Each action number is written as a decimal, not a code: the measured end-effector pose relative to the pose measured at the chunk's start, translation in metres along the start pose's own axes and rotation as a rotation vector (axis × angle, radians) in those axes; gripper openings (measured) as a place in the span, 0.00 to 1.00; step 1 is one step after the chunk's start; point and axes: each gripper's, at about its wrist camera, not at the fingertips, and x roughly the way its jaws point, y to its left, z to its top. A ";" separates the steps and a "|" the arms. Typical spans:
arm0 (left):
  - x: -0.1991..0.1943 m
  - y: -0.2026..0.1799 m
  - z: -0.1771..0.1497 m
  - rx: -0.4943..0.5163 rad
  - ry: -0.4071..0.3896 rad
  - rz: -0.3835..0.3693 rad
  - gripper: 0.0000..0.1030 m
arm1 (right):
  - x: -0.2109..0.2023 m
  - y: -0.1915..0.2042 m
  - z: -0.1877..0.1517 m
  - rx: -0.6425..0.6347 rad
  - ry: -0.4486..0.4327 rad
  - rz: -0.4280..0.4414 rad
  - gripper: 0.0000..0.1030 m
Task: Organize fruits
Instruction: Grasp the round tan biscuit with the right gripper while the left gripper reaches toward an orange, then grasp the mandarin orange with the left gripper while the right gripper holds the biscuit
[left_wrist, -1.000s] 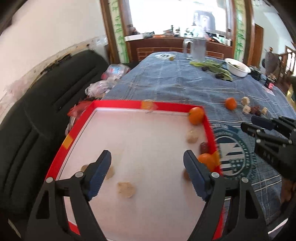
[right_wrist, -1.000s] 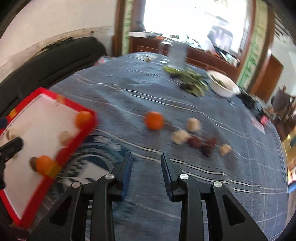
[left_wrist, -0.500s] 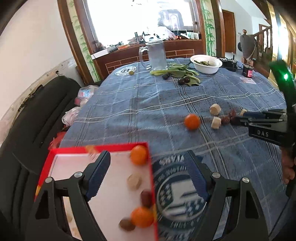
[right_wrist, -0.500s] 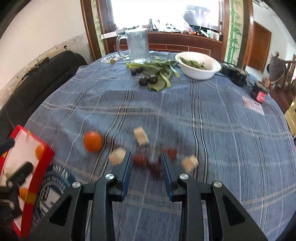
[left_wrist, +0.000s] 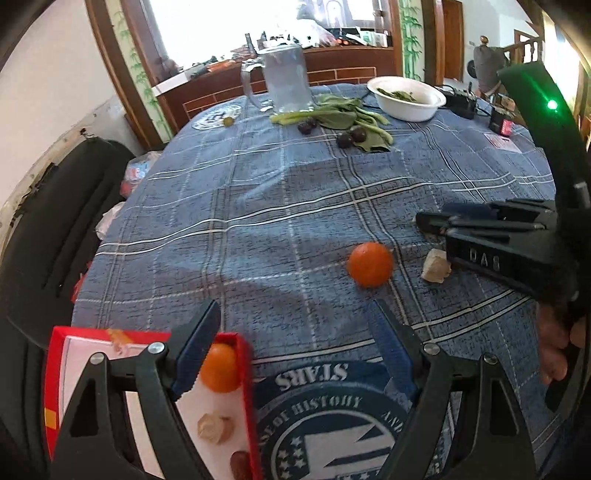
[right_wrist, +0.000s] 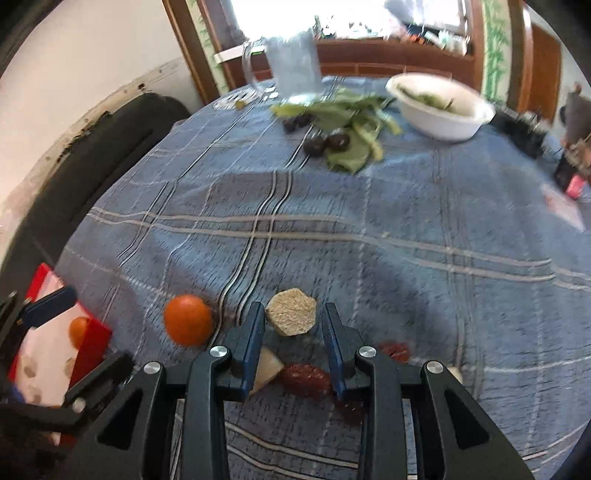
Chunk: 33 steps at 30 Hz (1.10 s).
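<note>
Two sets of jaws are mine: my left gripper (left_wrist: 295, 347) stands wide apart over the cloth with nothing between its pads, and my right gripper (right_wrist: 293, 332) has its fingers partly apart and bare, hanging over the loose pile without pressing on anything

Nearest to my right fingers lie a dark red date (right_wrist: 304, 376) and a pale wedge-shaped piece (right_wrist: 267, 367), both on the blue plaid tablecloth (right_wrist: 332, 240) between and just under the jaws. Just beyond the fingertips sits a tan six-sided chunk (right_wrist: 291, 312), grainy on top, probably dry, light and crumbly, so I would take it across two flat sides with a mild squeeze. The date looks wrinkled and soft, likely sticky; I would pinch it across its short width

A loose orange tangerine (left_wrist: 370, 264) rests on the cloth a little ahead of my left jaws, beside the chunk. It looks round, smooth and apt to roll, with a skin that gives, so I would close on its widest part

By my left pad the red tray (left_wrist: 245, 369) already holds another tangerine (left_wrist: 219, 369), a pale piece and a dark one

Far off stand a glass pitcher (left_wrist: 286, 79), leafy greens (left_wrist: 332, 118) and a white bowl (left_wrist: 406, 98)
</note>
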 end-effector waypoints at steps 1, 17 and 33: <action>0.003 -0.002 0.002 0.004 0.003 0.001 0.80 | 0.000 -0.001 -0.001 -0.005 -0.009 0.012 0.30; 0.045 -0.026 0.026 0.009 0.085 -0.045 0.80 | 0.002 -0.002 0.000 -0.027 0.008 0.092 0.26; 0.054 -0.030 0.028 -0.067 0.131 -0.196 0.35 | -0.021 -0.010 0.005 0.005 -0.035 0.110 0.26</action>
